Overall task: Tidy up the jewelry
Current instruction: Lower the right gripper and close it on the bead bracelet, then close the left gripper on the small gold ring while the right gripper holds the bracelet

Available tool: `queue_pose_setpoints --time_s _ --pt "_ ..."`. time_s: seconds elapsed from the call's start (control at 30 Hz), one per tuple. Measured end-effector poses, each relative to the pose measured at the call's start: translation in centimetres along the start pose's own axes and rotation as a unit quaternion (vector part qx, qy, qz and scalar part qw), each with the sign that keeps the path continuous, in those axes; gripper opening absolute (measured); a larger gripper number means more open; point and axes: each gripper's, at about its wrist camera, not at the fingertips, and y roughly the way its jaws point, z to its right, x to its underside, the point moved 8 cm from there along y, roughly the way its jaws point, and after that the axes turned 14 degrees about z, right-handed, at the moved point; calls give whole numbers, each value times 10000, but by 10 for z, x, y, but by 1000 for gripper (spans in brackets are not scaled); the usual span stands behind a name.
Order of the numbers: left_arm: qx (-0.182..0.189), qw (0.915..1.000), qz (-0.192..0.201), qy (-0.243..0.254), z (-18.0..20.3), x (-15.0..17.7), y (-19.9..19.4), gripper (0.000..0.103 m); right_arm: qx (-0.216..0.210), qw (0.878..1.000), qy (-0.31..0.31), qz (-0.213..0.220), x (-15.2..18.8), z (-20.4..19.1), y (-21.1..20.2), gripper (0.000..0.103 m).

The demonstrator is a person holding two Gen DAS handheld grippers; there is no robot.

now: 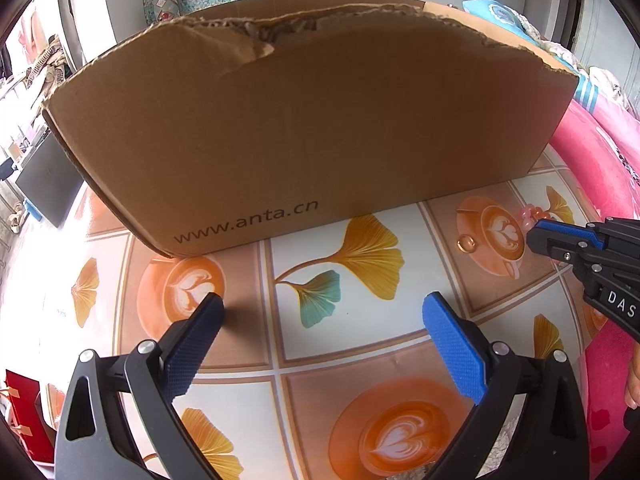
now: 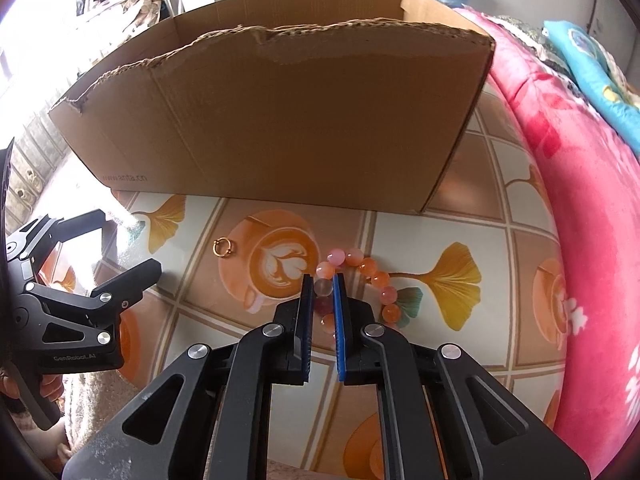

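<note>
A bracelet of pink and orange beads [image 2: 370,270] lies on the patterned tabletop. My right gripper [image 2: 323,280] is shut on the bracelet's left side, with beads squeezed between the blue pads. A small gold ring [image 2: 224,247] lies to the left of it; it also shows in the left wrist view [image 1: 467,245]. An open cardboard box [image 2: 280,120] stands behind, printed "www.anta.cn" [image 1: 246,220]. My left gripper [image 1: 322,304] is open and empty, low over the table in front of the box. The right gripper [image 1: 534,236] enters the left wrist view from the right, by the beads [image 1: 530,213].
The tabletop [image 1: 340,360] has a coffee-cup and ginkgo-leaf print. A pink blanket [image 2: 580,200] borders the table on the right. A red box [image 1: 20,412] sits at the lower left. The box's near wall has a torn top edge [image 1: 264,40].
</note>
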Motion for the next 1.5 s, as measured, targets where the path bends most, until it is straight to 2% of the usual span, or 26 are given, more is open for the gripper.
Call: queue_pose_setpoints --time_s 1.5 --pt "-32 10000 60 -20 1 0 -1 97 60 9999 157 -20 2 2 6 8"
